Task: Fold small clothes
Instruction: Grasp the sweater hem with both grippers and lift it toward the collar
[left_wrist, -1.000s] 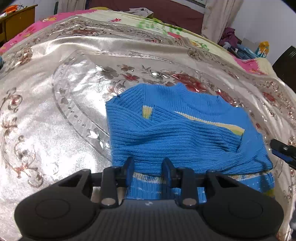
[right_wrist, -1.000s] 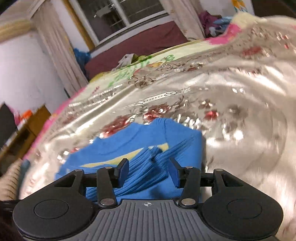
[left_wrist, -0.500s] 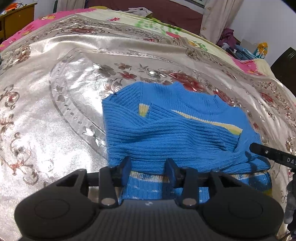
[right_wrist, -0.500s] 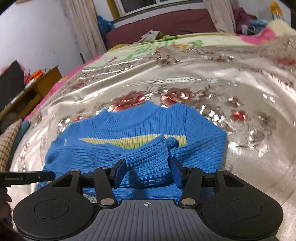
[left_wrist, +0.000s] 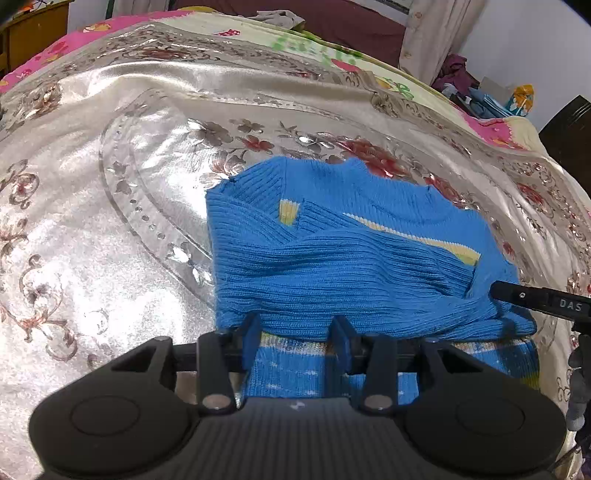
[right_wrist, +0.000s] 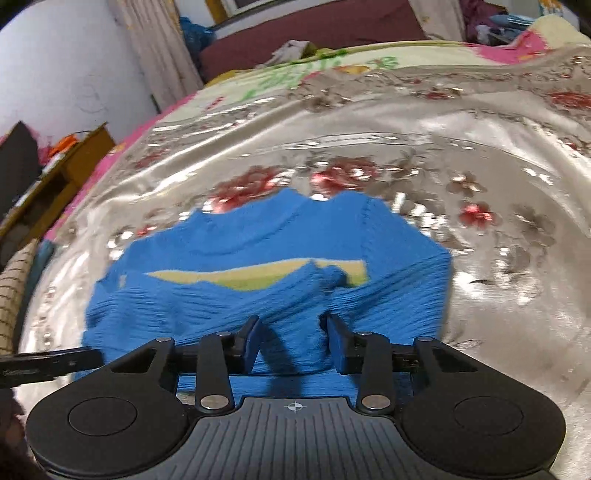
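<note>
A small blue ribbed sweater (left_wrist: 351, 266) with a pale yellow stripe lies on the shiny floral bedspread, both sleeves folded across its chest. My left gripper (left_wrist: 295, 334) is open, its fingers over the sweater's near left hem. My right gripper (right_wrist: 293, 338) is open over the near right part of the sweater (right_wrist: 266, 266). The right gripper's black side shows at the right edge of the left wrist view (left_wrist: 543, 301). The left gripper's side shows at the left edge of the right wrist view (right_wrist: 48, 363).
The silver floral bedspread (left_wrist: 110, 221) covers the bed all around the sweater. A wooden cabinet (right_wrist: 62, 173) stands by the bed's left side. Curtains, a dark red headboard (right_wrist: 314, 33) and piled clutter (left_wrist: 480, 99) lie beyond the far edge.
The right gripper swung left to face the sweater squarely and drew back a little. The left gripper stayed near the hem, shifting slightly. The sweater lies as before.
</note>
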